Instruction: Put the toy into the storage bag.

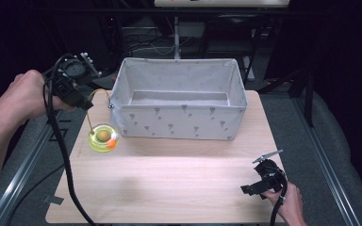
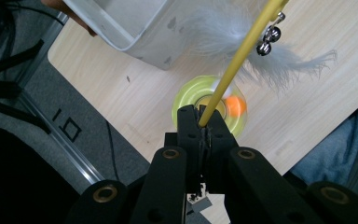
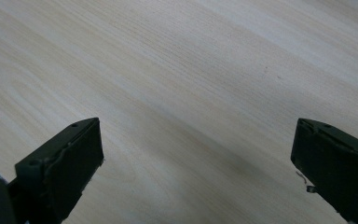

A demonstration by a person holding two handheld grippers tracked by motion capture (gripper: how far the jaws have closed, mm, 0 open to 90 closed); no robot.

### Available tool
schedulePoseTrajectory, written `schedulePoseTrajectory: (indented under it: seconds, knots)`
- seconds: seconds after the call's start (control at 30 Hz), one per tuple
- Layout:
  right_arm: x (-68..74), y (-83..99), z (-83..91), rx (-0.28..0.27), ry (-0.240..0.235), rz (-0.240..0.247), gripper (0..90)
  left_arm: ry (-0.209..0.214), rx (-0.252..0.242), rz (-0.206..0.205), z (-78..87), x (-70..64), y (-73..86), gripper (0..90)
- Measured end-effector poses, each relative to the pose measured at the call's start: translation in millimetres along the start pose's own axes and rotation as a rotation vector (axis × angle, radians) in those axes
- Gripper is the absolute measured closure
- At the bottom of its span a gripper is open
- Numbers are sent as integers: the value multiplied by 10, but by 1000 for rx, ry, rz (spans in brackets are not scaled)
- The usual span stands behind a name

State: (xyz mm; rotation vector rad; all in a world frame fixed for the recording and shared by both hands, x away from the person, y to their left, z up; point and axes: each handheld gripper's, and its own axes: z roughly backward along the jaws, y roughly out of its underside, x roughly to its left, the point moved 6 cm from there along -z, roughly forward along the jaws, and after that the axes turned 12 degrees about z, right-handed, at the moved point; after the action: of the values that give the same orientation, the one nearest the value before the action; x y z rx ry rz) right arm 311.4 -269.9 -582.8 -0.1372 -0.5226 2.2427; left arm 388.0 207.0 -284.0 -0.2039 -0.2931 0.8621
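The left gripper [image 1: 78, 96] is held above the table's [image 1: 169, 183] left rear edge, its jaws clamped on a thin yellow wand [image 2: 242, 49]. In the left gripper view the wand runs up and away from the jaws, and near its far end hang two small metal bells [image 2: 268, 42] and a tuft of grey feathers [image 2: 242, 42]. Below the gripper, a round yellow-green toy [image 1: 103, 137] sits on the table just beside the front left corner of a grey fabric bin [image 1: 179, 120]. An orange ball [image 2: 235, 106] lies at the toy's rim. From the high view, the wand arches from the gripper toward the bin's corner, and a thin line drops from it to the toy.

The bin stands at the back of the table, open at the top, with small dark marks printed on its sides.

The right gripper [image 1: 259, 184] rests low near the table's front right corner, held by the person's right hand [image 1: 290, 207]. Its jaws are wide apart over bare wood.
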Motion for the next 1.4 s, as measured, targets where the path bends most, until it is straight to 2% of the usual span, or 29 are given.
schedulePoseTrajectory:
  seconds: [0.23, 0.57, 0.8, 0.97, 1.2, 1.4]
  knots:
    - [-10, 6, 1, 8, 11, 5, 19, -6, -4, -9, 106, 7, -101, 882]
    - [-5, 4, -2, 5, 2, 2, 19, -12, 9, -15, 214, 43, -215, 882]
    - [-1, 3, -1, 1, -3, -1, 19, -21, 8, -8, 313, 84, -315, 881]
    - [-8, 8, 0, 10, 5, 6, 19, -10, 3, 4, 378, 131, -381, 881]
    - [-7, 7, 0, 11, 4, 8, 19, -21, 10, 11, 454, 172, -494, 881]
    - [-3, 12, 0, 17, 7, 11, 19, -15, 6, 15, 518, 204, -587, 881]
